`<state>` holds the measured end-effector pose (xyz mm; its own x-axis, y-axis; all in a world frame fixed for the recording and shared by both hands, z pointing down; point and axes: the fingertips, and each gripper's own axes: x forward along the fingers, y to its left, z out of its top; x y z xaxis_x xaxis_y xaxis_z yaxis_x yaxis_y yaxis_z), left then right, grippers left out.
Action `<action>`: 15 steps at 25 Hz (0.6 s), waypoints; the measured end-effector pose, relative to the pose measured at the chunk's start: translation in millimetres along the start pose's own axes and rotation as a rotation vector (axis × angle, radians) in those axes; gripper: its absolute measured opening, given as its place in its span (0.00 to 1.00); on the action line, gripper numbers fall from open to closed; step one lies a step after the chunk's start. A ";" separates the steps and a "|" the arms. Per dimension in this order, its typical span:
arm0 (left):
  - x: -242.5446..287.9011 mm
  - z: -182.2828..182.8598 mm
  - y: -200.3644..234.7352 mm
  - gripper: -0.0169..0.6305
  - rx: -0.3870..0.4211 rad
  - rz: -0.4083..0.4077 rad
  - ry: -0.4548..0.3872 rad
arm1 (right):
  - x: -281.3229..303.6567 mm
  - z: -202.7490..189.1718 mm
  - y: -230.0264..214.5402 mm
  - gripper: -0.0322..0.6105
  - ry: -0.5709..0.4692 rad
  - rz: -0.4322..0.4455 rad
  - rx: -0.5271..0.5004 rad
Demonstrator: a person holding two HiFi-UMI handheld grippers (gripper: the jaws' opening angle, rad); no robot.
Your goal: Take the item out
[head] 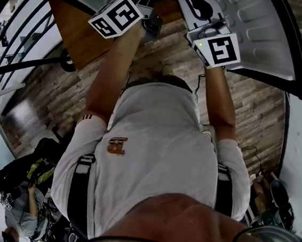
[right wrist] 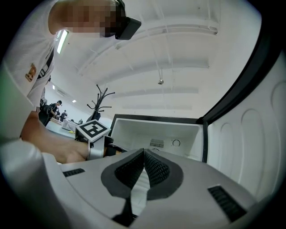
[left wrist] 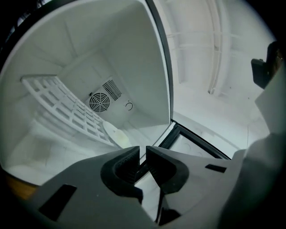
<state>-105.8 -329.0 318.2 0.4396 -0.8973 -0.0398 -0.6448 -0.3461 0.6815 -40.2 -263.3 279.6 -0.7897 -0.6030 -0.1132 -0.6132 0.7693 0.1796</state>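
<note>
Item [left wrist: 114, 134]: pale, rounded, kind not discernible. Lies deep in the compartment [left wrist: 134, 53], at the low end of the white rack [left wrist: 62, 107], just below and to the right of the round fan grille [left wrist: 99, 102]. Touched by neither gripper.

Door [left wrist: 210, 53]: swung open, to the right of the compartment.

Left gripper [left wrist: 143, 151]: at the compartment mouth, aimed inward. Fingers almost together with only a thin slit at the tips, and nothing in it.

Right gripper [right wrist: 144, 152]: outside, facing the opening. Fingers pressed together, empty.

Step in hand, as judged: reach toward the item, with no grasp yet begun.

Next move, as judged:
1. Spread the left fingers wider than the item.
2. Advance along the compartment floor, clear of the rack edge.
3. Straddle the item, close, and draw straight back out through the mouth.
</note>
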 end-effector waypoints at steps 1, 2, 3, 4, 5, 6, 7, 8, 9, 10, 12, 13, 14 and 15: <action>4.7 0.4 1.6 0.10 -0.026 0.001 -0.002 | 1.4 0.4 -2.3 0.10 -0.005 0.004 -0.005; 9.2 0.3 3.4 0.12 -0.054 0.001 -0.004 | 2.9 1.5 -4.5 0.10 -0.018 0.007 -0.010; 13.3 -0.2 5.3 0.14 -0.083 0.001 -0.007 | 4.1 2.1 -6.5 0.10 -0.032 0.010 -0.013; 16.7 -0.8 7.3 0.16 -0.110 0.002 -0.010 | 4.5 1.0 -7.9 0.10 -0.035 0.013 -0.014; 19.5 -1.4 9.1 0.16 -0.135 0.004 -0.014 | 4.2 -1.4 -8.7 0.10 -0.030 0.015 -0.013; 21.8 -1.7 10.5 0.17 -0.158 0.005 -0.018 | 3.5 -3.0 -9.3 0.10 -0.027 0.017 -0.014; 24.0 -1.7 11.5 0.17 -0.178 0.007 -0.022 | 2.9 -3.1 -9.7 0.10 -0.029 0.019 -0.015; 26.0 -1.5 12.2 0.18 -0.198 0.009 -0.026 | 2.4 -1.8 -10.2 0.10 -0.037 0.020 -0.016; 28.1 -1.3 13.0 0.18 -0.218 0.012 -0.029 | 1.9 -0.4 -10.6 0.10 -0.043 0.022 -0.016; 30.4 -1.1 13.8 0.18 -0.239 0.015 -0.032 | 1.2 0.6 -11.1 0.10 -0.046 0.024 -0.017; 35.4 -1.1 15.5 0.19 -0.289 0.020 -0.040 | -0.2 2.9 -12.2 0.10 -0.060 0.026 -0.026; 38.0 -1.4 16.5 0.20 -0.318 0.021 -0.043 | -1.1 3.6 -12.7 0.10 -0.064 0.027 -0.032; 40.6 -1.8 17.7 0.21 -0.349 0.021 -0.047 | -1.8 3.8 -13.1 0.10 -0.064 0.028 -0.036; 43.2 -2.4 19.5 0.21 -0.381 0.021 -0.049 | -2.1 3.7 -13.6 0.10 -0.064 0.029 -0.039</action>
<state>-97.9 -373.9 331.5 0.3920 -0.9185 -0.0515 -0.3711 -0.2091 0.9048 -30.3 -271.8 273.8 -0.8074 -0.5652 -0.1694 -0.5900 0.7765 0.2212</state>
